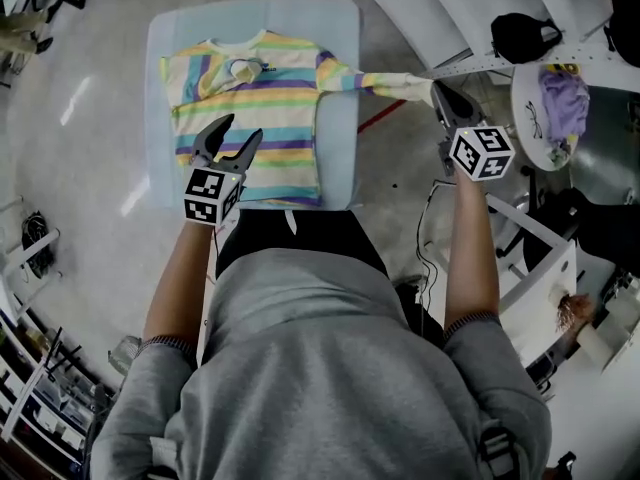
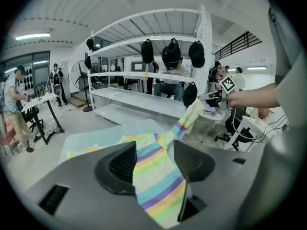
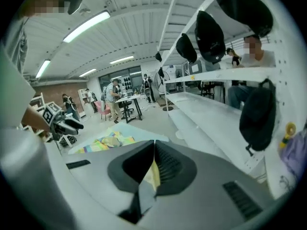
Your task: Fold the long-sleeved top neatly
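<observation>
The striped top (image 1: 255, 118) is lying flat on the blue table (image 1: 340, 28). The right gripper (image 1: 438, 92) is pinching its sleeve (image 1: 390, 83) stretched sideways, probably to fold it inward; the left gripper (image 1: 243, 130) is hovering above, jaws apart.

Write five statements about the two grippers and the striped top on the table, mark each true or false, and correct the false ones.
1. The right gripper is shut on the end of a sleeve. True.
2. The left gripper is clamped on the top. False: its jaws stand apart above the top's lower part and pinch nothing.
3. The held sleeve stretches out past the edge of the table. True.
4. The top is plain white. False: it has pastel stripes.
5. The body of the top lies on the floor. False: it lies spread on the light blue table.
</observation>
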Available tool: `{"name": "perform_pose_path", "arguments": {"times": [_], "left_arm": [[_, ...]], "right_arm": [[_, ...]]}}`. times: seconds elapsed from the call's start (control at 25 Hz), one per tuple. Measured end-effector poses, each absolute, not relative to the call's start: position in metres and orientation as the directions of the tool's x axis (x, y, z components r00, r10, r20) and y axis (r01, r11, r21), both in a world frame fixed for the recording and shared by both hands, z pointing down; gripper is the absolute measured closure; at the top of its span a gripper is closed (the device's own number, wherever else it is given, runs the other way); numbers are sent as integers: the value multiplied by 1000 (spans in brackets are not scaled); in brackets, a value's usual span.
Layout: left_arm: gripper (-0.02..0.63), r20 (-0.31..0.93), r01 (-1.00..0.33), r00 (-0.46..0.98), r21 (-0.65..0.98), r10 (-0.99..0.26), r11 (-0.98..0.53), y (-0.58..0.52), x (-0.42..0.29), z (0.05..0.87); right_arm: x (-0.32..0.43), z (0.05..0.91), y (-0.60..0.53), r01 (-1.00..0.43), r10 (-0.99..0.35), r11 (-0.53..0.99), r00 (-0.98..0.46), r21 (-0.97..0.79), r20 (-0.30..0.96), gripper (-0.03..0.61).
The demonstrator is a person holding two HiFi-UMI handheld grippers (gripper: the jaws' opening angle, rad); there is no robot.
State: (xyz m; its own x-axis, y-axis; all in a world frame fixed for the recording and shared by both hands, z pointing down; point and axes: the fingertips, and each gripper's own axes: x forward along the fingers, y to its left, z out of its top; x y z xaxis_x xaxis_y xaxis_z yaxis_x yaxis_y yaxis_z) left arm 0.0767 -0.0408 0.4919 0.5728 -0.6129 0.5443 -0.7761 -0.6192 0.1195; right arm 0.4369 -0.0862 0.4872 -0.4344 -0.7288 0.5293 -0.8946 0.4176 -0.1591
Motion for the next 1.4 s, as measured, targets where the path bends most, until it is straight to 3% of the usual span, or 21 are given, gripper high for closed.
{"name": "perform_pose_path", "arguments": {"times": [0.52, 0.92, 1.4], "left_arm": [[344, 467, -776, 585, 85, -663, -624, -86, 34, 447], [344, 458, -794, 556, 46, -694, -606, -104, -25, 441], [344, 436, -833, 514, 45, -739, -552, -119, -71, 440]], "right_arm": [[355, 430, -133, -703, -641, 700, -543, 124, 543, 565], [238, 413, -163, -336, -469, 883, -599, 327, 649, 565], [112, 412, -166, 119, -248, 903, -641, 413, 726, 563]]}}
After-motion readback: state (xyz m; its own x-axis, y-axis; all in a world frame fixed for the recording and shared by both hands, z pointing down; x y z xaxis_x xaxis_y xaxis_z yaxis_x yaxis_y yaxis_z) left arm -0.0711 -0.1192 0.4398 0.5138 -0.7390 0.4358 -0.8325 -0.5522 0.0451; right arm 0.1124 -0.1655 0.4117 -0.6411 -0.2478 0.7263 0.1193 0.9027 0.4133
